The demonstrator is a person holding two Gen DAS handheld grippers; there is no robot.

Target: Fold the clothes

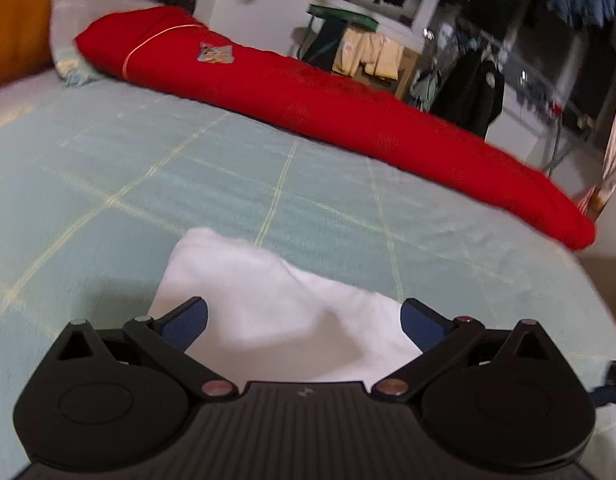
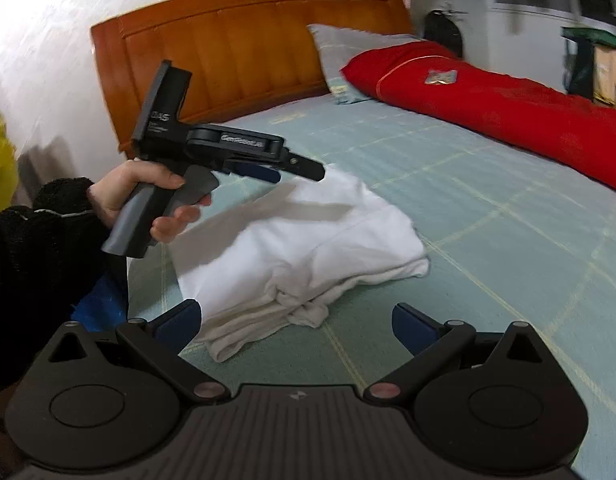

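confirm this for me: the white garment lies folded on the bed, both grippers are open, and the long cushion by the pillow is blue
The cushion is red, not blue, as the right wrist view shows. The rest holds: the white garment lies folded on the bed, and the left gripper and right gripper are open.

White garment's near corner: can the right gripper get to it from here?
Probably yes. The right gripper has its jaws open, with the white garment just ahead on the bedspread; nothing lies between them.
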